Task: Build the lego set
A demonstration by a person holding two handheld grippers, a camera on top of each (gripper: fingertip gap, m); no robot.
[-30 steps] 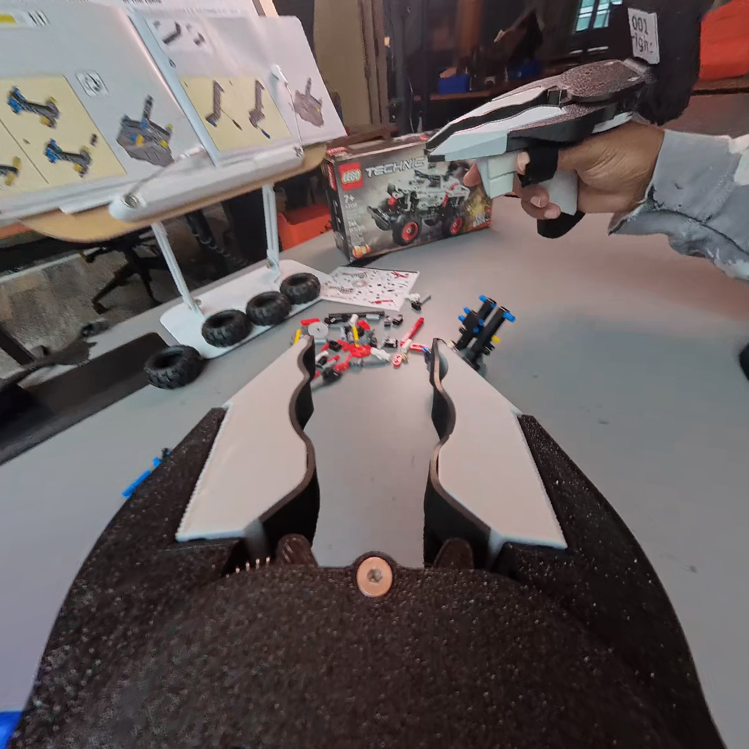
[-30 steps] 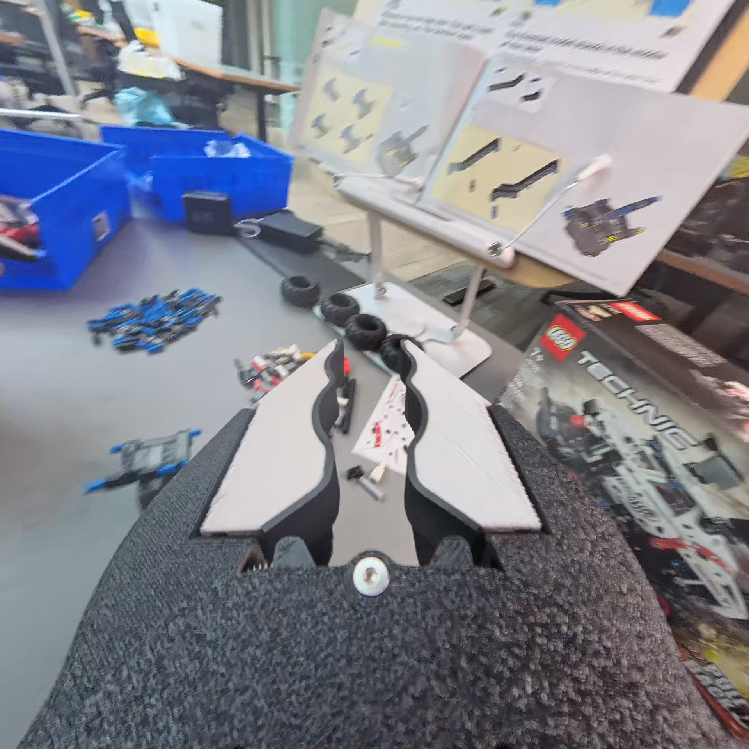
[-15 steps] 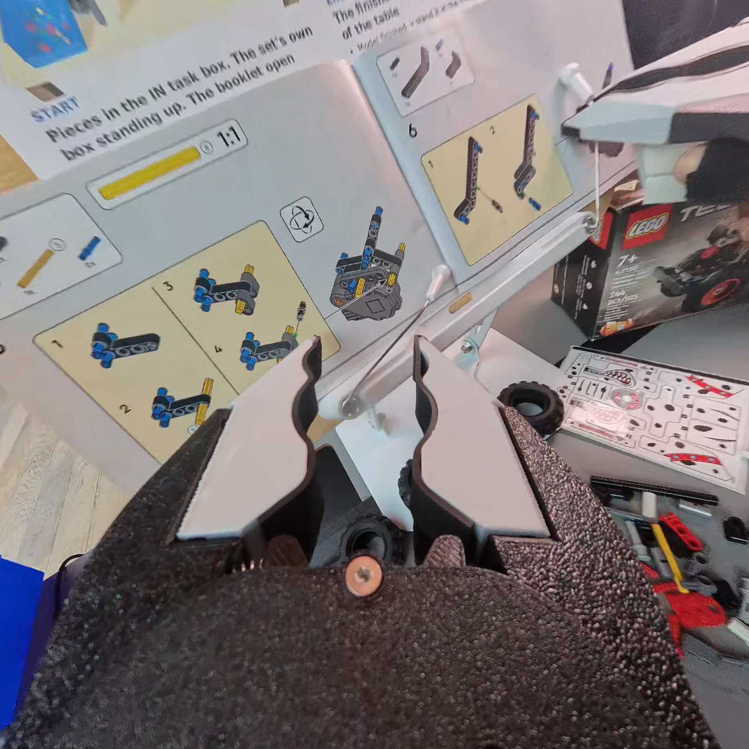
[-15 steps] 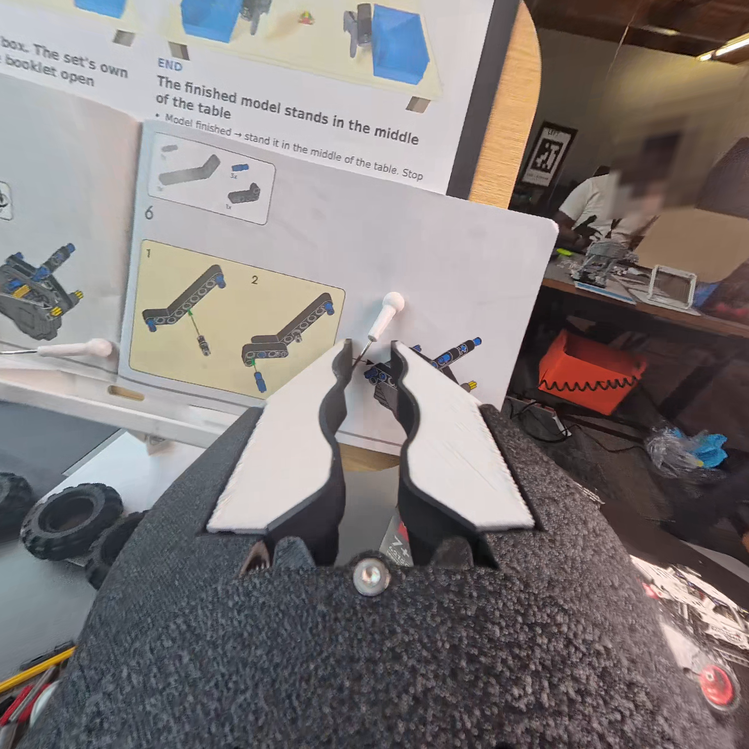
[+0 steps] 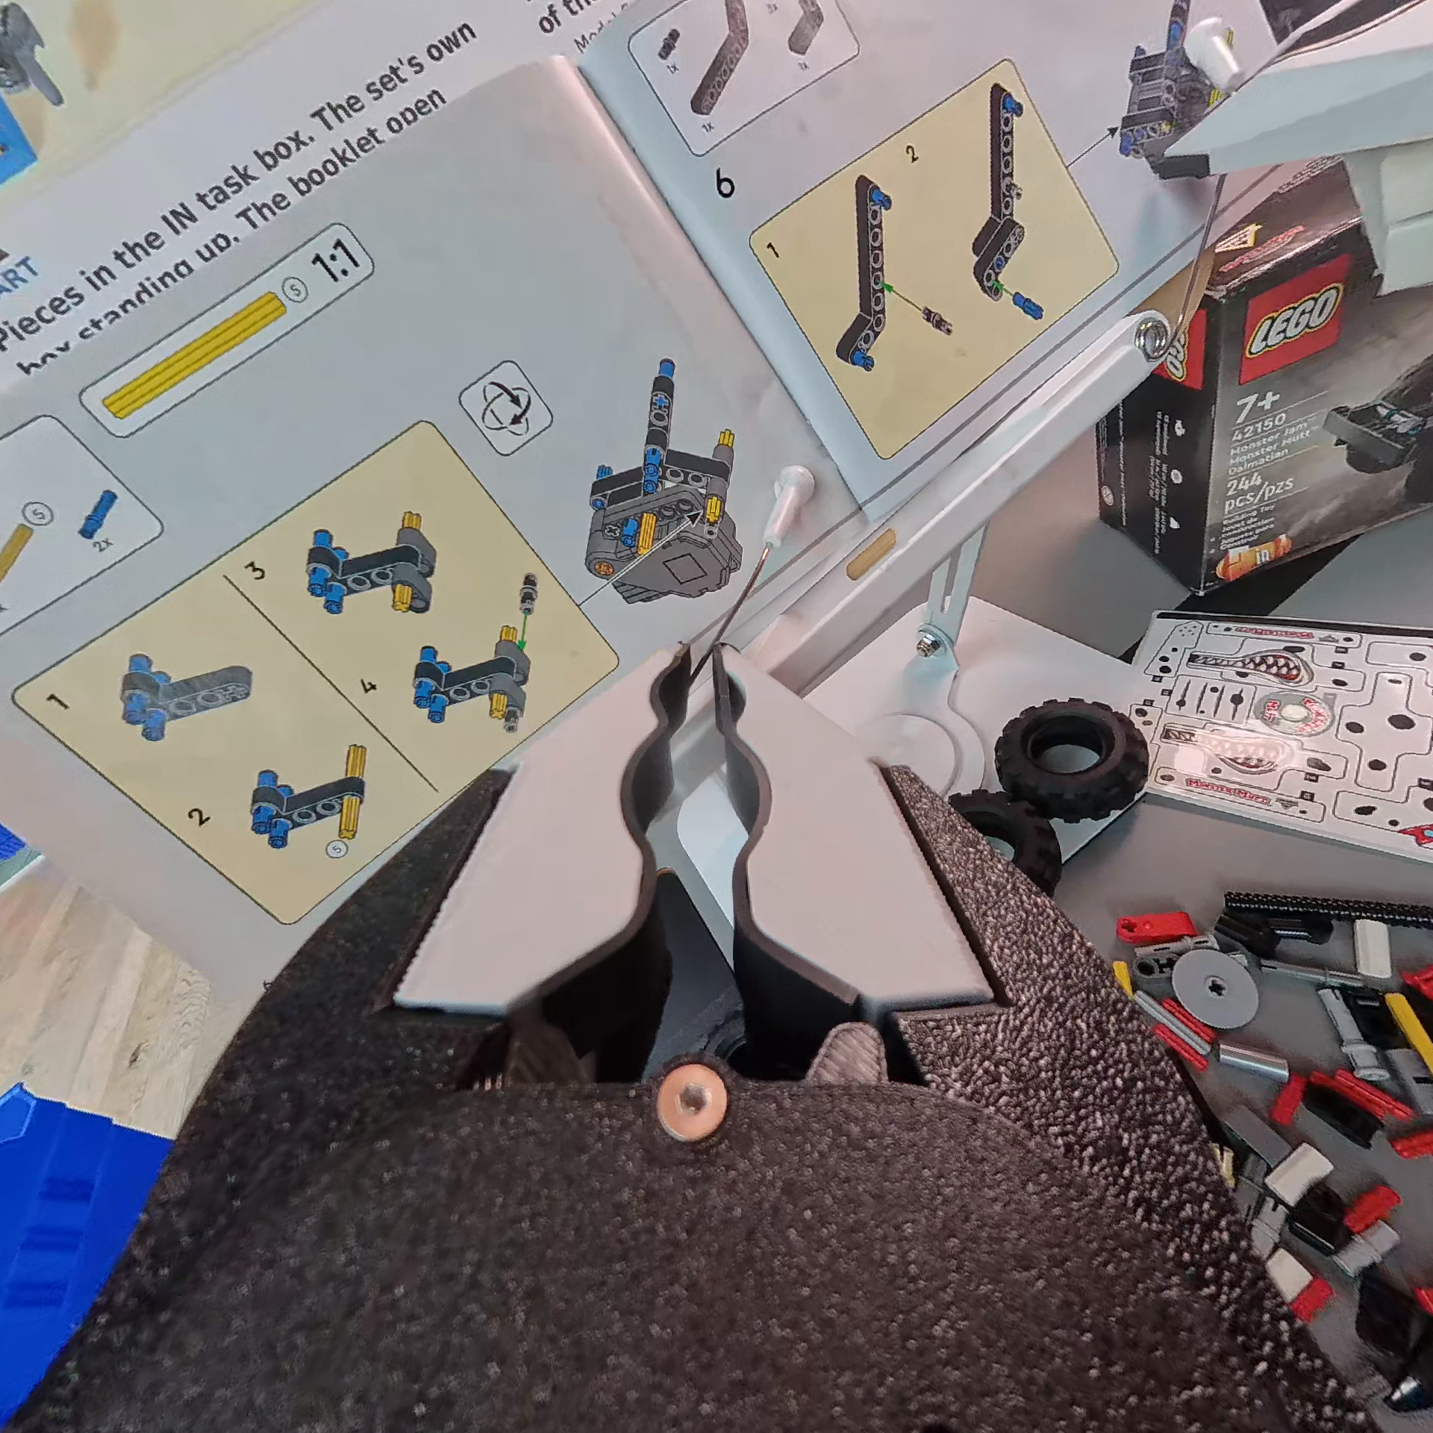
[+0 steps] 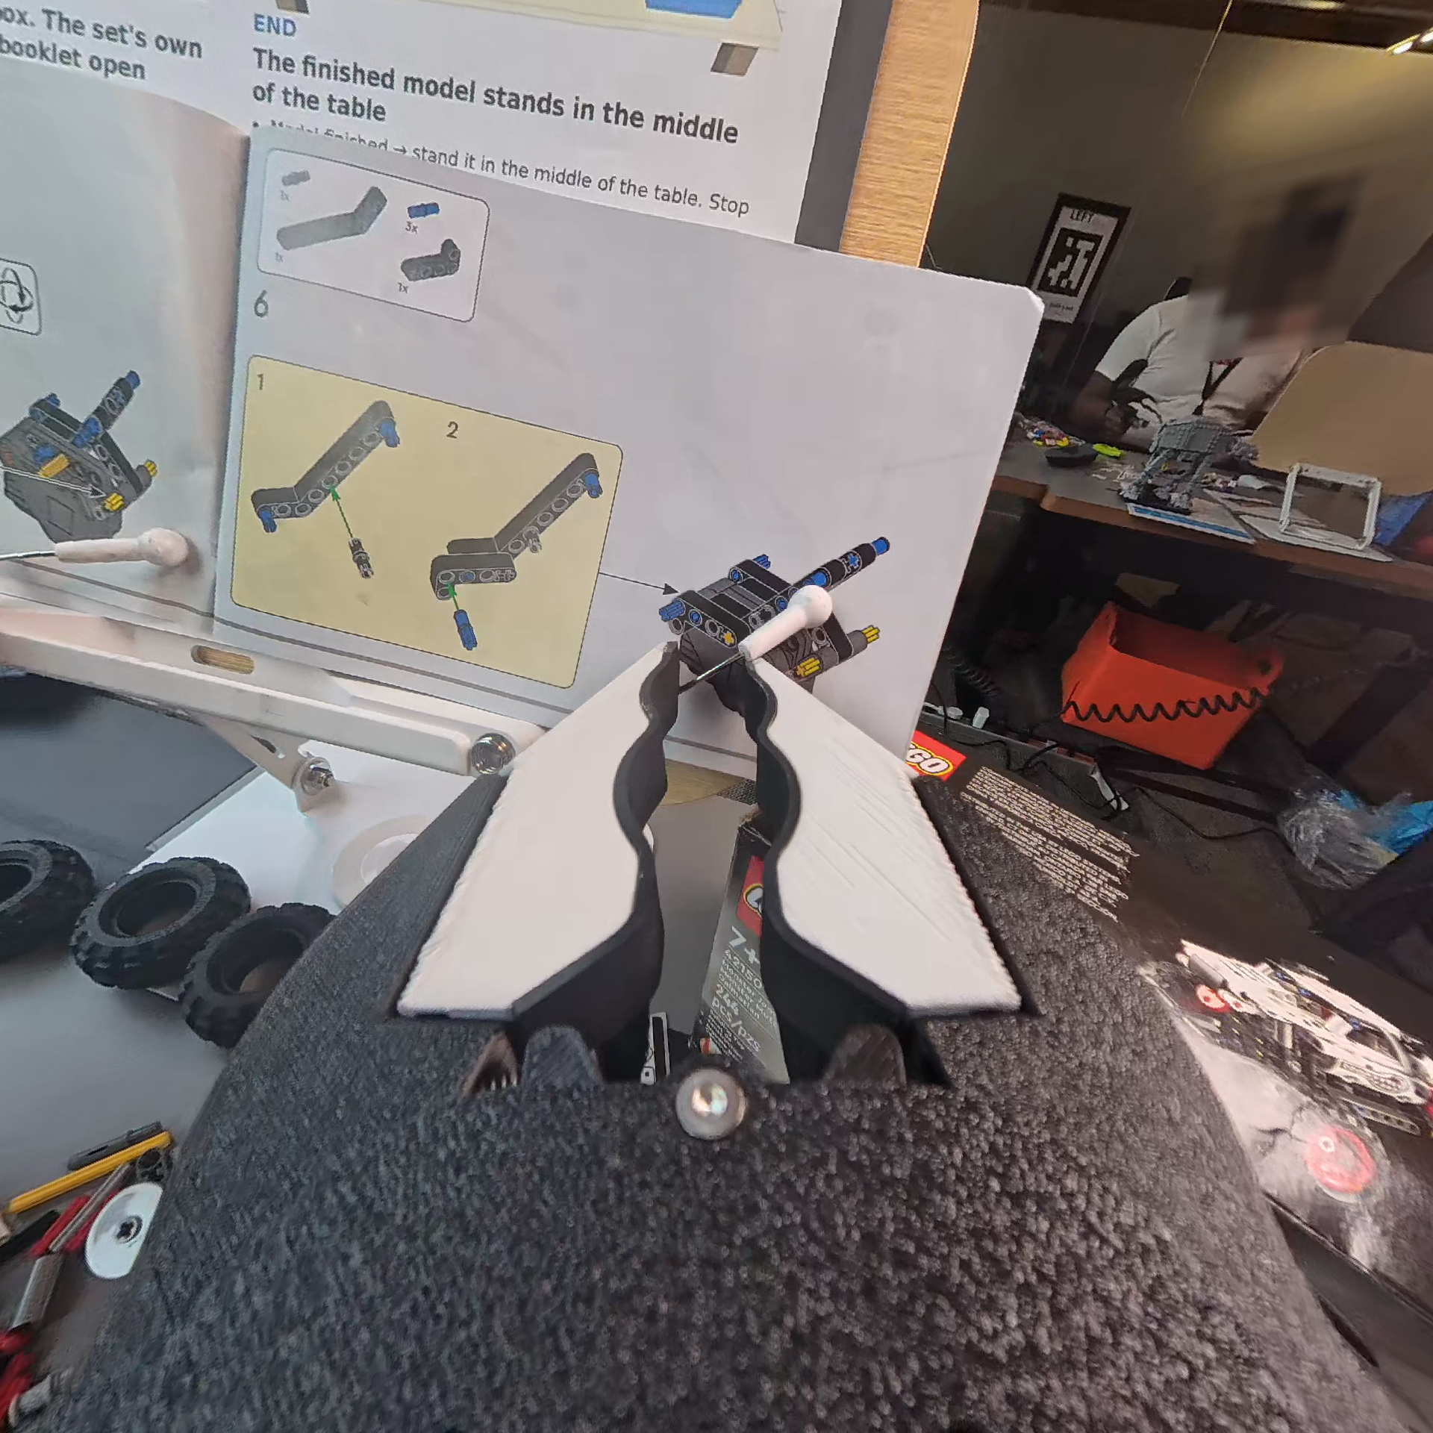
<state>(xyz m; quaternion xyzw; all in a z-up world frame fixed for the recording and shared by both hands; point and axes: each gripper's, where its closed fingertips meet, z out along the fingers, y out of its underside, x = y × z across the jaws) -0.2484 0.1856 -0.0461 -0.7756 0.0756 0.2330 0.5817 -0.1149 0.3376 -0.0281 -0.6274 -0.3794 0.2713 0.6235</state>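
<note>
The instruction booklet stands open on a white book stand; it also fills the right wrist view. My left gripper is shut on the thin wire of the left page-holder clip, just below the page. My right gripper stands narrowly open around the wire of the right page-holder clip; the wire lies against its right finger. The right gripper's body also shows in the left wrist view. Loose red, grey and black pieces lie on the table at the right.
Black tyres sit by the stand's base, also in the right wrist view. A sticker sheet and the set's box lie behind the pieces. A blue bin is at lower left. A person sits at a far desk.
Both grippers rose from the table to the booklet on the stand. The left jaws closed onto the left clip's wire. The right jaws narrowed around the right clip's wire.
</note>
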